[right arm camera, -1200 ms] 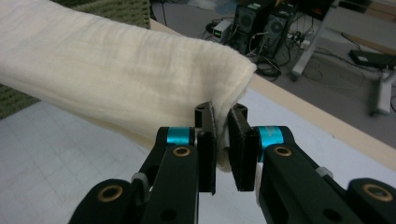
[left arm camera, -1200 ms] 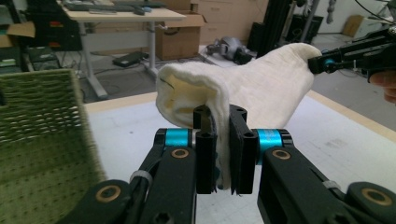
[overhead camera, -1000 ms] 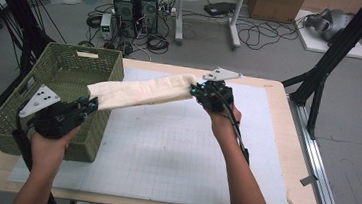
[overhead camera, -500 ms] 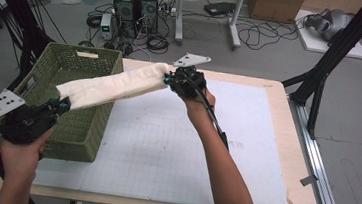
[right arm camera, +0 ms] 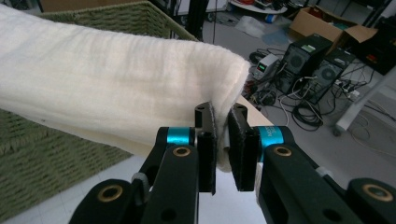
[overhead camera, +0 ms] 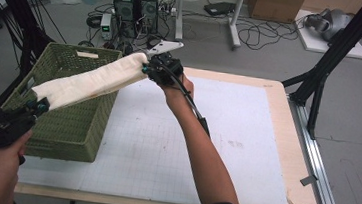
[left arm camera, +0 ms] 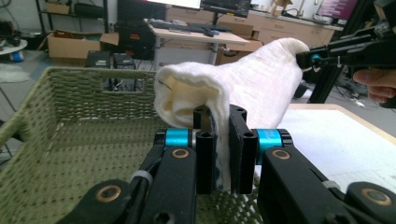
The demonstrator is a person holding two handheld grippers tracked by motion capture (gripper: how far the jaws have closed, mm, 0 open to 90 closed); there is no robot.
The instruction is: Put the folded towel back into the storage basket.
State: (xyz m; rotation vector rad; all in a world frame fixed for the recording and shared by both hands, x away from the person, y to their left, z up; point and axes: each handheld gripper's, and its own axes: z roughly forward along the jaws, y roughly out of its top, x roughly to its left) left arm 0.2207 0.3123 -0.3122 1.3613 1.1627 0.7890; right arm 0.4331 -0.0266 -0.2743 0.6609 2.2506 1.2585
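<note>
Left gripper jaws clamped on one end of one folded white towel; right gripper jaws pinch other end. Towel stretched between two grippers, hanging in air above one green woven basket at table's left side.

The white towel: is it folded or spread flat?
Folded: the white towel hangs doubled into a long strip between the left gripper and right gripper.
</note>
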